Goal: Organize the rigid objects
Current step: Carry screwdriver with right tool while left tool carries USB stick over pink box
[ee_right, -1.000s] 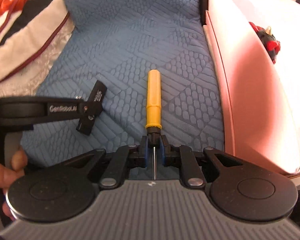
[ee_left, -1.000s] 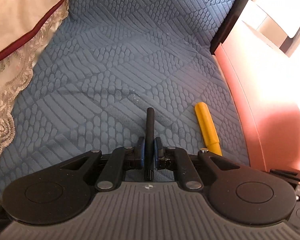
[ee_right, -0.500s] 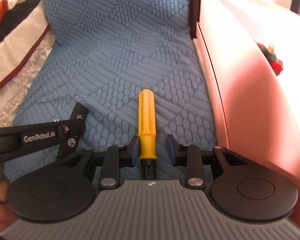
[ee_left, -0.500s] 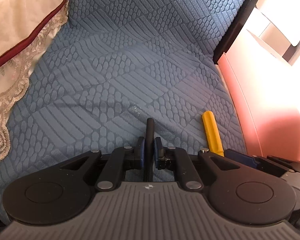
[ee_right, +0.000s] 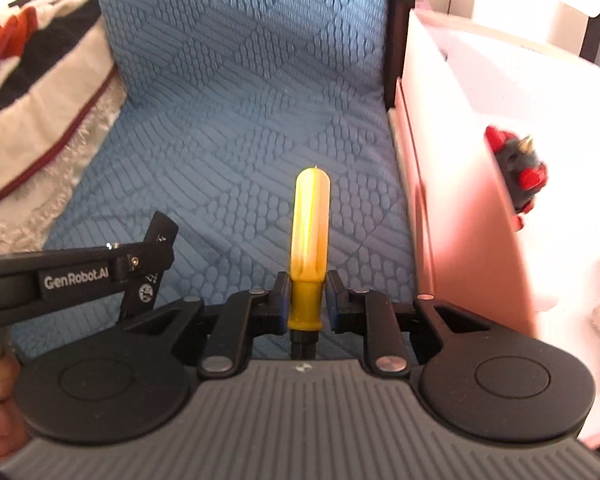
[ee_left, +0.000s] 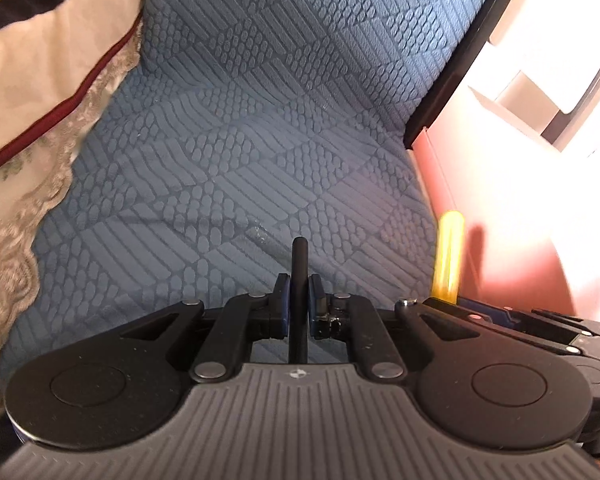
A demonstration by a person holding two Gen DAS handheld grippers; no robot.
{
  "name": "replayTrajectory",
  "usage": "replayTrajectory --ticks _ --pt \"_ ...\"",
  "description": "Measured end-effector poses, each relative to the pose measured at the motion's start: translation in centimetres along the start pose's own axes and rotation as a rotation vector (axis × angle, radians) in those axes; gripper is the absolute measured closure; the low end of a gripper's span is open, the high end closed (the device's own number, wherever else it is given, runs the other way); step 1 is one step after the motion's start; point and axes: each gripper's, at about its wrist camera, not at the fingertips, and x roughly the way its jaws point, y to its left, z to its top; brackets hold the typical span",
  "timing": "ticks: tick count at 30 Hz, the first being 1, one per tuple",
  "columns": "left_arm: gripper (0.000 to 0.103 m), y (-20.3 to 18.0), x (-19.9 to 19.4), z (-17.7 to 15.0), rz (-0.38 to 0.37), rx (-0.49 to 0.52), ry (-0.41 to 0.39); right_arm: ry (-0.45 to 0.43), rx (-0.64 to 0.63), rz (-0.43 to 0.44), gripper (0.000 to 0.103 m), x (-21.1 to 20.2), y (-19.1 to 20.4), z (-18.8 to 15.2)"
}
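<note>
White lettering "GenRobot.AI" runs along the black arm of the left gripper [ee_right: 156, 264]; nothing else is legible.

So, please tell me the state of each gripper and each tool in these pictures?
Left gripper: shut on the thin black rod.
Thin black rod: held, pointing forward.
Right gripper: jaws closing around the yellow plastic screwdriver handle.
Yellow plastic screwdriver handle: between the jaws, pointing forward.
Pink box: open.
</note>
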Motion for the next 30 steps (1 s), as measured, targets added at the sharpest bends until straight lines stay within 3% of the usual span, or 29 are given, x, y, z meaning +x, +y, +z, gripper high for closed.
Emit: replayTrajectory --ticks 15,30 --pt "0.092 -5.7 -6.7 2.7 -0.059 0.023 -0.058 -0.098 0.026 0.029 0.081 -9.3 -2.5 2.5" --pt "0.092 -16.6 -10.7 7.2 -0.126 0.115 -0.139 -0.246 0.075 0.016 0.081 -17.0 -9.2 6.9"
